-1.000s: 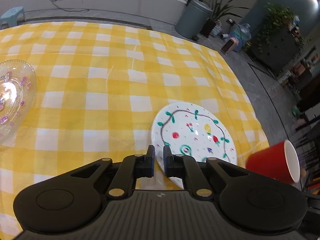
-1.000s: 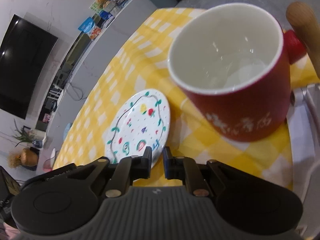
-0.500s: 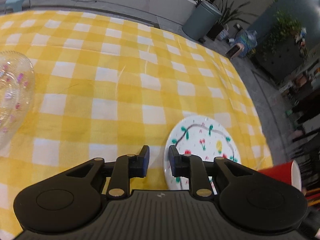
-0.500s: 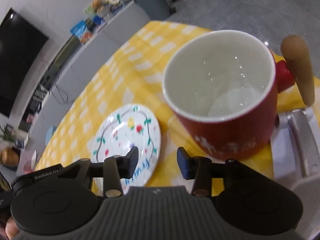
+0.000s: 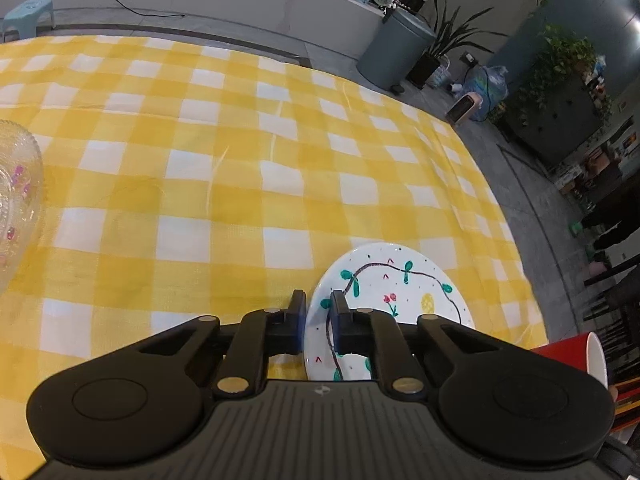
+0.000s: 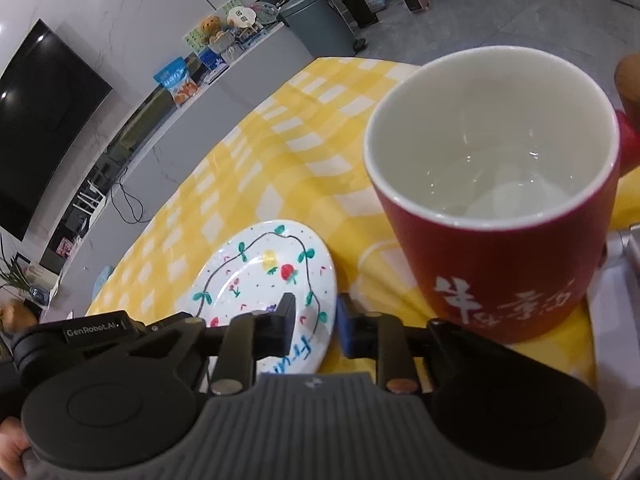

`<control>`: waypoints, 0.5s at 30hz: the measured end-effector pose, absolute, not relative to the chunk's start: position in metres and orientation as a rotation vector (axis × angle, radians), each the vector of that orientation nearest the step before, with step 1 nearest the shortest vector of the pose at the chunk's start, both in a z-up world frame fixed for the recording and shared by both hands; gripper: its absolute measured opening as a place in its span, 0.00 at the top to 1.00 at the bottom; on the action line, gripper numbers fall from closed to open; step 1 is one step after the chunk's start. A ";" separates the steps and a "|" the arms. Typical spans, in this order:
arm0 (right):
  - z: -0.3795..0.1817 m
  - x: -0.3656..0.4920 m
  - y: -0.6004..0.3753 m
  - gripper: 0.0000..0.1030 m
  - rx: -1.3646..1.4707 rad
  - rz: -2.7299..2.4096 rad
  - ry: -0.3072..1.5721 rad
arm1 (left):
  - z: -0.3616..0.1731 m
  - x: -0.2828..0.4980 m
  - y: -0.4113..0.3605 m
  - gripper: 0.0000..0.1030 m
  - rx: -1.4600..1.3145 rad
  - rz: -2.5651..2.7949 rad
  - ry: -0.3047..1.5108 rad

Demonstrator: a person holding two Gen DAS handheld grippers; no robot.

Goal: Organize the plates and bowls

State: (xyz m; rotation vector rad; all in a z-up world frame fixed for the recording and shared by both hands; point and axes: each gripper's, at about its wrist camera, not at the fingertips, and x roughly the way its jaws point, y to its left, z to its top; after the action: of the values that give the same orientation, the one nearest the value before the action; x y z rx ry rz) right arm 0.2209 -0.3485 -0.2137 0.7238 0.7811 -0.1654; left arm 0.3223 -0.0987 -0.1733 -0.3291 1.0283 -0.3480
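Your table wears a yellow checked cloth (image 5: pixel 224 168). The red mug (image 6: pixel 500 240) stands near the table's near right corner. The painted plate (image 5: pixel 396 288) lies flat close to the same near edge, just left of the mug. A glass bowl (image 5: pixel 16 200) sits at the left edge.

Your left gripper (image 5: pixel 318 320) has the plate's left rim between its jaws. The jaws are closing, and there is a small gap; I cannot tell if the pads touch the rim.

Your right gripper (image 6: pixel 316 326) has the plate's right rim between its jaws, which are closing too, with space on both sides.
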 end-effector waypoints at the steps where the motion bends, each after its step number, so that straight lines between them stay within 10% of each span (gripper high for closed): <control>1: -0.214 0.221 -0.349 0.79 0.726 -0.163 0.784 | -0.172 0.321 -0.100 0.87 -0.317 -0.345 1.029; 15: -0.210 0.240 -0.342 0.80 0.686 0.012 1.002 | -0.165 0.301 -0.067 0.86 -0.251 -0.350 1.168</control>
State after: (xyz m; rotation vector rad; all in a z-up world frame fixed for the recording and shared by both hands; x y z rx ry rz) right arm 0.2401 -0.3422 -0.2101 0.6856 1.0022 0.0123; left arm 0.3014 -0.0666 -0.1653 -0.2510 1.1682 -0.3501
